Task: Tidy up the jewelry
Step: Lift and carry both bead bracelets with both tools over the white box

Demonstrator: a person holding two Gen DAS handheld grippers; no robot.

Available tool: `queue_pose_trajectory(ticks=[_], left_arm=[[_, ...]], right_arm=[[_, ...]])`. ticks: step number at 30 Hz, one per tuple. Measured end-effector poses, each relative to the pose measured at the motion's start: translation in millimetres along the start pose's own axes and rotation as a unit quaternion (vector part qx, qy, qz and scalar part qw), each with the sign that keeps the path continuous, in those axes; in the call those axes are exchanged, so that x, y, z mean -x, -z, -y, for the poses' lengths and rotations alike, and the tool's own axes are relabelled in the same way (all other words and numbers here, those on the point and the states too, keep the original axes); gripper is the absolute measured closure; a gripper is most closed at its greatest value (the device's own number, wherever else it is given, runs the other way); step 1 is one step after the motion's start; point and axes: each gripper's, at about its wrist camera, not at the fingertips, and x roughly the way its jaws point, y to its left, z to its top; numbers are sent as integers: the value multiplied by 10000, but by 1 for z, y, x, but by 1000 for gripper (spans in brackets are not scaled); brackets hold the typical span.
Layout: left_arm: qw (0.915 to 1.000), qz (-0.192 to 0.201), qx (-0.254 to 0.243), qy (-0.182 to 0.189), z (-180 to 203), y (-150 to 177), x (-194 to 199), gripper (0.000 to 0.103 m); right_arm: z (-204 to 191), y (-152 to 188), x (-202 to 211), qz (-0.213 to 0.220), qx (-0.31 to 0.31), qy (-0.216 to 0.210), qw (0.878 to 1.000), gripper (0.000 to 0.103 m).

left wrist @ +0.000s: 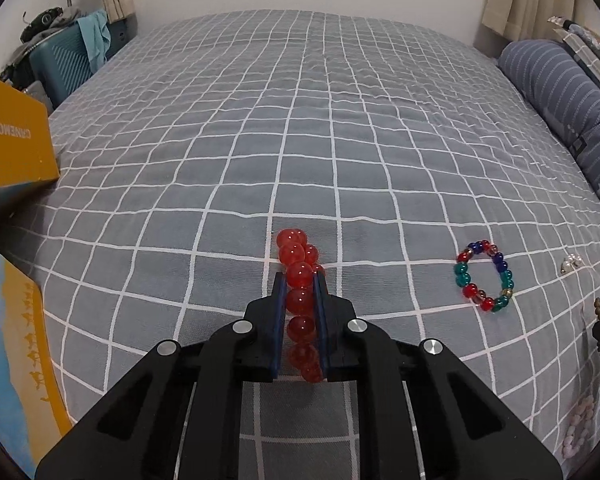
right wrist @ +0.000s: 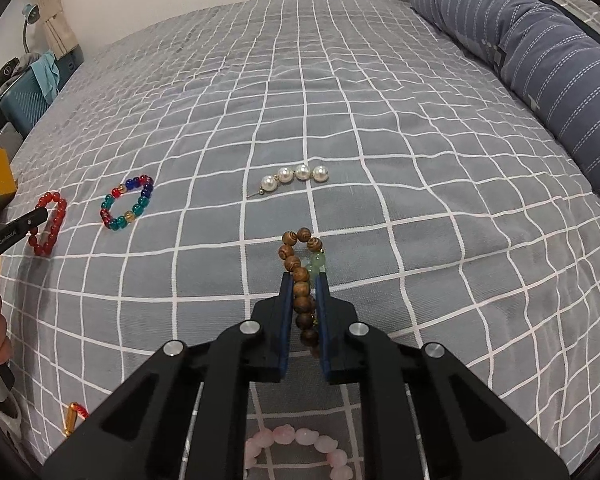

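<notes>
My left gripper [left wrist: 300, 278] is shut on a red bead bracelet [left wrist: 298, 254], squeezed flat between the fingers low over the grey checked bedspread; it also shows in the right wrist view [right wrist: 49, 222] with the left gripper [right wrist: 40, 214]. My right gripper [right wrist: 303, 278] is shut on a brown wooden bead bracelet [right wrist: 298, 258] with green beads. A multicoloured bead bracelet [left wrist: 485, 276] [right wrist: 128, 202] lies flat between the two. A pearl piece [right wrist: 294, 176] lies farther out. A pink bead bracelet [right wrist: 300, 442] lies under the right gripper.
A yellow box [left wrist: 14, 136] stands at the bed's left edge, a blue and yellow box [left wrist: 16, 344] nearer. A striped pillow [right wrist: 540, 60] runs along the right. A small gold and red item [right wrist: 74, 418] lies near left. A teal suitcase [left wrist: 66, 62] stands beyond the bed.
</notes>
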Motion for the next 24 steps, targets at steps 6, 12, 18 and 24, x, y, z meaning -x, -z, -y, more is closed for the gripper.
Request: queue_pose_trajectory(ticks=[6,12,18,24], left_arm=[[10000,-8,-51,54,2,0,11,90],[9998,49,-128,112,7,1,28,90],[9996,105,-219,140,13,-1,47,90],[9994,210,-229,161,10,-3,68,90]], right_arm=[[-1,-2,9,99,-57,36,9999,92],[-2,-6,22,216,-93,0,9997,92],[-9,-11,38,332,-77,-34,9994,92],[-17,-19,52,425,-92,-61,9990,92]])
